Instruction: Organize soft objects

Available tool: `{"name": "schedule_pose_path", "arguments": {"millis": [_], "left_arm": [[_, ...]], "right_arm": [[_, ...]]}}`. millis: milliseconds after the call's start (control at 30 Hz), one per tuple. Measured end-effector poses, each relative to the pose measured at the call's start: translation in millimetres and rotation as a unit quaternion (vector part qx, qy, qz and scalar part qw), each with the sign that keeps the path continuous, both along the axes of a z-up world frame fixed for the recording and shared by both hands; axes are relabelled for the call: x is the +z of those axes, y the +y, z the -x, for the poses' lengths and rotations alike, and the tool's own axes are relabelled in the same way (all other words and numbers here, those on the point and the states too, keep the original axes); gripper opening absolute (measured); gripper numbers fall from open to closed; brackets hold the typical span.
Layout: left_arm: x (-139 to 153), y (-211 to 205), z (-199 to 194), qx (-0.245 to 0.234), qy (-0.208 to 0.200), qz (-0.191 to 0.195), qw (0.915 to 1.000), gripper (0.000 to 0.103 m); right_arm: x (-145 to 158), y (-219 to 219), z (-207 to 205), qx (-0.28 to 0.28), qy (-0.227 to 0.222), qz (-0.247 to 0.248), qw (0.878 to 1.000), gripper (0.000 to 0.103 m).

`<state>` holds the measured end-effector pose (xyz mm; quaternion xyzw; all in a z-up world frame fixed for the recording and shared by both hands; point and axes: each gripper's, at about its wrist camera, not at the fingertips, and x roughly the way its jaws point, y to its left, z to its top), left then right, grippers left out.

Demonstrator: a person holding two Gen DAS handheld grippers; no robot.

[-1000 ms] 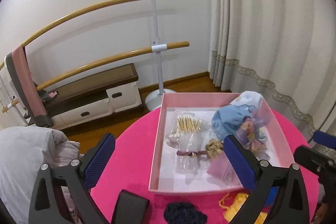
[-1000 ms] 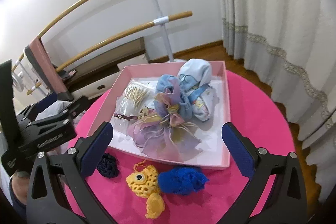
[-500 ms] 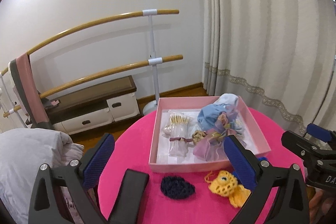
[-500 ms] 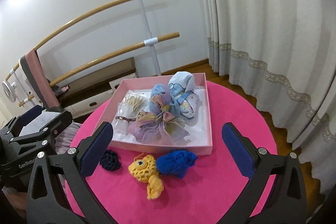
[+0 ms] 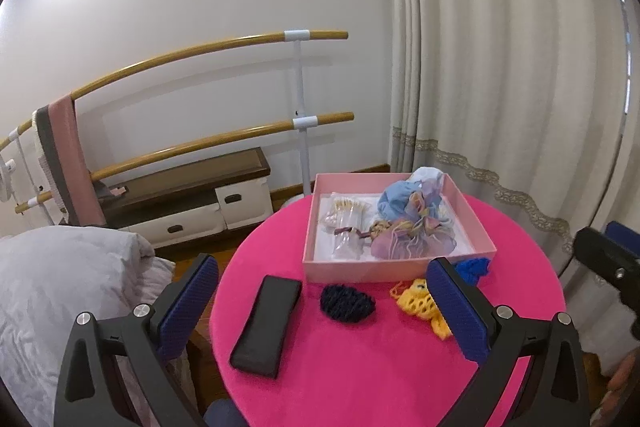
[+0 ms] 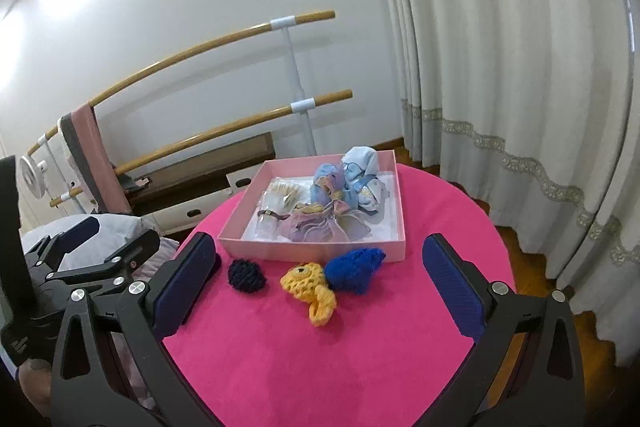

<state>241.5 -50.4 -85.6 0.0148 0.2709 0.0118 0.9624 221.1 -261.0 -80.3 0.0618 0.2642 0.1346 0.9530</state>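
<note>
A pink box (image 5: 360,273) (image 6: 312,251) sits at the far side of the round pink table (image 5: 360,367) (image 6: 280,347), holding a blue cloth bundle (image 5: 400,197), a lilac organza pouch (image 6: 320,227) and a bag of cotton swabs (image 5: 348,215). In front of the box lie a dark navy crochet piece (image 5: 347,303) (image 6: 247,275), a yellow crochet fish (image 5: 418,301) (image 6: 310,285) and a bright blue crochet piece (image 6: 354,267) (image 5: 474,267). My left gripper (image 5: 324,311) and right gripper (image 6: 320,287) both hover open and empty above the table's near side.
A black flat case (image 5: 266,325) lies on the table's left part. A grey duvet (image 5: 60,287) is left of the table. A ballet barre (image 5: 200,51) and low cabinet (image 5: 180,195) stand by the wall, curtains (image 6: 520,67) to the right.
Both grippers have pulled back and up from the box, so the whole table and the three crochet pieces now show. Both stay open.
</note>
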Motion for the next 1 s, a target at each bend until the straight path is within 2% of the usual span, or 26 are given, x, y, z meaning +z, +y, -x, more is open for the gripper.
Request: {"name": "schedule_pose_path", "arguments": {"millis": [233,433,533,733,1000], "left_arm": [[-3.6,11.1,36.4,0.01,-0.006,0.008,0.9999,0.103],[-9.4,9.2,63.4,0.012,-0.025,0.003,0.9996,0.103],[-13.3,7.5,71.9,0.008,-0.032,0.012,0.9994,0.103],[-18.0,4.5,77.8,0.001,-0.036,0.015,0.9992,0.103],[-25.6,5.6,60.2,0.002,-0.011,0.018,0.9998,0.103]], "right_arm": [[7.5,-5.7,33.6,-0.013,-0.024,0.004,1.0,0.103],[7.1,-4.6,45.4,-0.019,-0.033,0.01,0.999,0.103],[3.5,-3.6,46.0,-0.019,-0.03,0.013,0.999,0.103],[1.3,-6.1,48.0,-0.022,-0.026,0.015,0.999,0.103],[-8.2,-9.4,42.1,-0.029,-0.01,0.02,0.999,0.103]]}}
